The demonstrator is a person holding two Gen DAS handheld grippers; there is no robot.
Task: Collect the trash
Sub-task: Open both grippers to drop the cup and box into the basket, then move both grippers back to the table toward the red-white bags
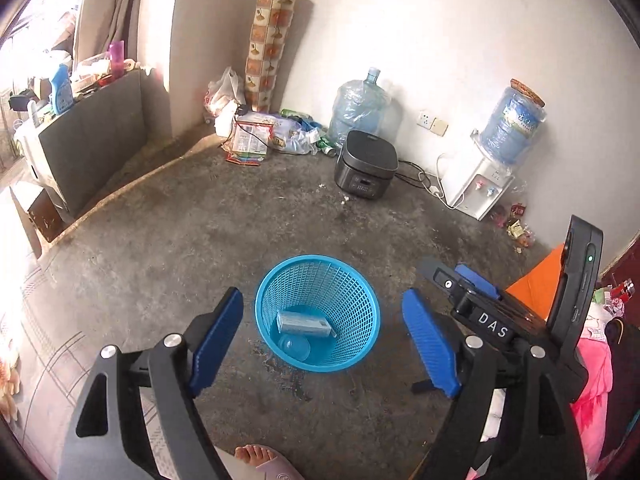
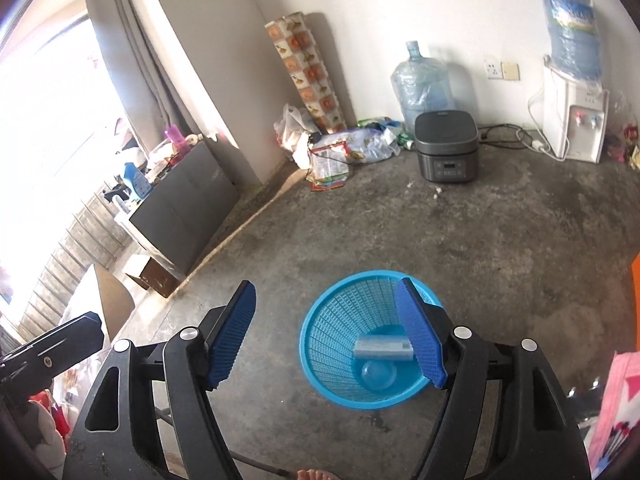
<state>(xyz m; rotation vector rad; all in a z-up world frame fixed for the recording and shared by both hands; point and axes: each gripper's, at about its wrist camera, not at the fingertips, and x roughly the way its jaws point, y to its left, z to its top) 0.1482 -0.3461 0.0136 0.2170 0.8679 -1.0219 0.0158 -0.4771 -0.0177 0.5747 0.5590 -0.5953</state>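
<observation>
A blue mesh waste basket (image 1: 352,292) stands on the concrete floor; it shows again in the right wrist view as the basket (image 2: 320,344). Inside it lie a small pale box (image 1: 306,323) and a clear plastic lid (image 1: 295,347); the right wrist view shows the same box (image 2: 382,347) and lid (image 2: 378,374). My left gripper (image 1: 324,344) hangs open above the basket with nothing between its blue pads. My right gripper (image 2: 326,336) is open too, just left of the basket's middle, and holds nothing. In the left wrist view the right gripper's body (image 1: 480,304) sits at the right.
Along the far wall stand a black rice cooker (image 1: 366,170), a water jug (image 1: 360,106), a water dispenser (image 1: 486,188) and a pile of bags and wrappers (image 1: 272,136). A dark low cabinet (image 1: 88,140) is at the left. A person's sandalled foot (image 1: 260,458) is below.
</observation>
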